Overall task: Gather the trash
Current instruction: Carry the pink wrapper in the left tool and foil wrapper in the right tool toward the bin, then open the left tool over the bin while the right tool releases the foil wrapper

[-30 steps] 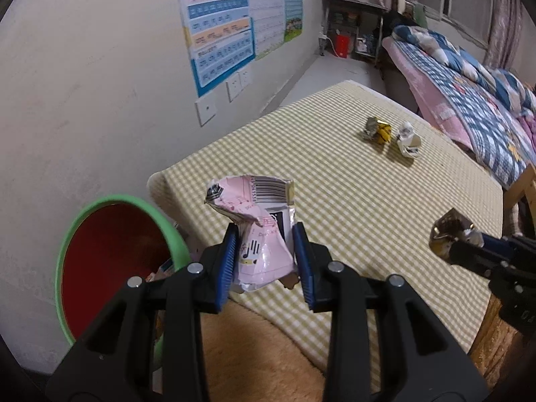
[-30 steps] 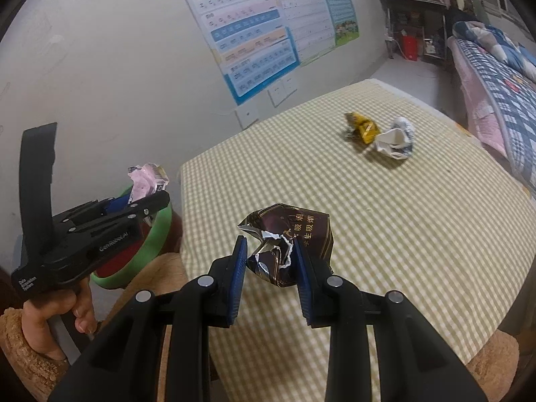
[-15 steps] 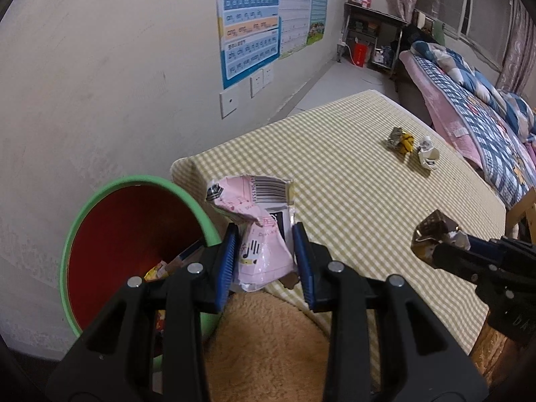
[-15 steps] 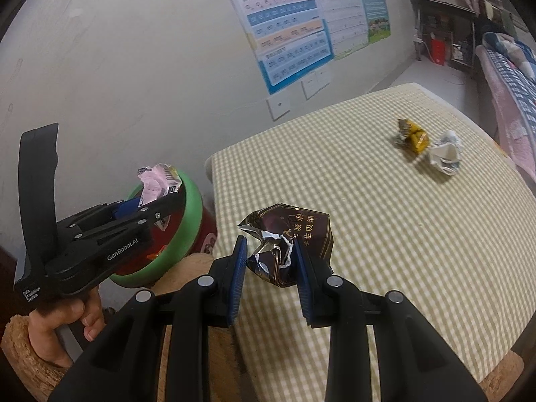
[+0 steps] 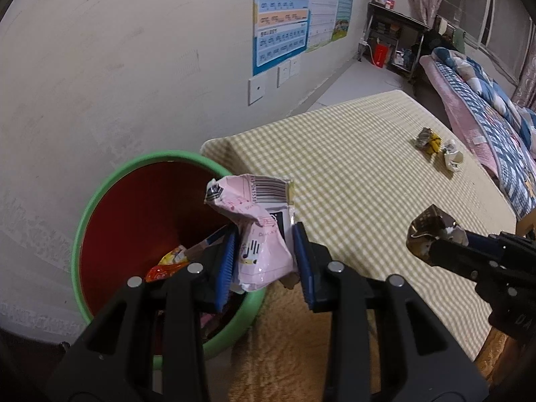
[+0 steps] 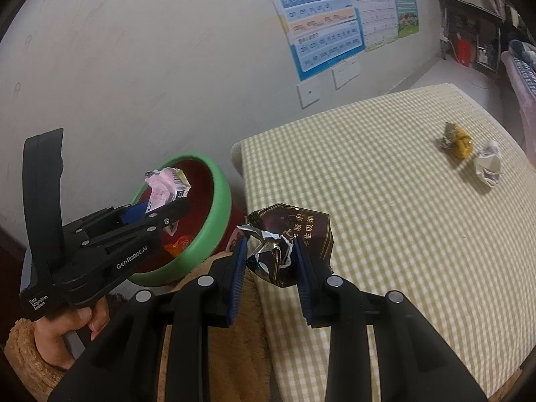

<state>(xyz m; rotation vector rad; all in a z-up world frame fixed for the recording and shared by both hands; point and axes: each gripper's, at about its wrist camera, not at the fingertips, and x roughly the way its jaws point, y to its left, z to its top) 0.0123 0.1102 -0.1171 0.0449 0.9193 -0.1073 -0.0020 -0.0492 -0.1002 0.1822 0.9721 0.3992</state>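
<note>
My left gripper (image 5: pixel 264 261) is shut on a crumpled pink wrapper (image 5: pixel 258 231) with a barcode, held over the near rim of a red bin with a green rim (image 5: pixel 110 181). The same wrapper (image 6: pixel 167 184) shows above the bin (image 6: pixel 221 201) in the right wrist view. My right gripper (image 6: pixel 271 268) is shut on a crumpled dark brown foil wrapper (image 6: pixel 294 238), held over the table's near left corner, right of the bin. On the checked tablecloth (image 5: pixel 351 167) lie a yellow wrapper (image 5: pixel 427 139) and a white crumpled wrapper (image 5: pixel 452 159), far from both grippers.
The bin holds orange and other wrappers (image 5: pixel 167 261) at its bottom. A wall with posters (image 5: pixel 284 16) and sockets runs behind the bin and table. A bed (image 5: pixel 485 107) stands beyond the table on the right. A brown fuzzy sleeve (image 6: pixel 23 358) shows behind the hand holding the left gripper.
Both grippers have moved left toward the bin with their wrappers still held. The bin has come further into view; the pink wrapper now hangs over its rim.
</note>
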